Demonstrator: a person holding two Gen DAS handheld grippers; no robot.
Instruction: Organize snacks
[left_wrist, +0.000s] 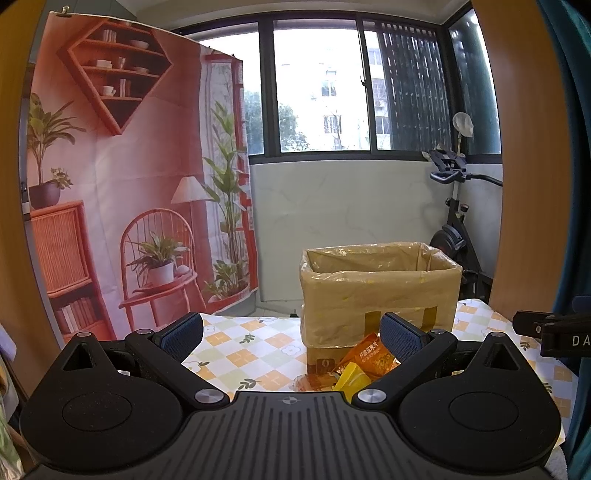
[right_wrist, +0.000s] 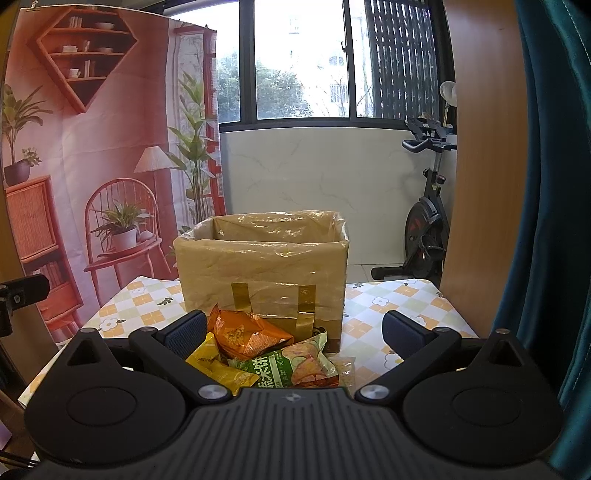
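Nearest lay the snack packets (right_wrist: 266, 350), heaped on the table (right_wrist: 388, 306) just in front of the lined box (right_wrist: 262, 266). The right gripper (right_wrist: 293, 332) and left gripper (left_wrist: 291, 338) were both spread apart, empty. Sorting seemed unstarted; next, the right should close on the orange packet (right_wrist: 247, 328).

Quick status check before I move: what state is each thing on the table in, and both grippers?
Left gripper: open, holding nothing.
Right gripper: open, holding nothing.
Cardboard box: upright, top open, plastic-lined.
Orange snack bag: lying against the box front.
Yellow snack bag: lying on the table.
Green snack bag: lying flat.
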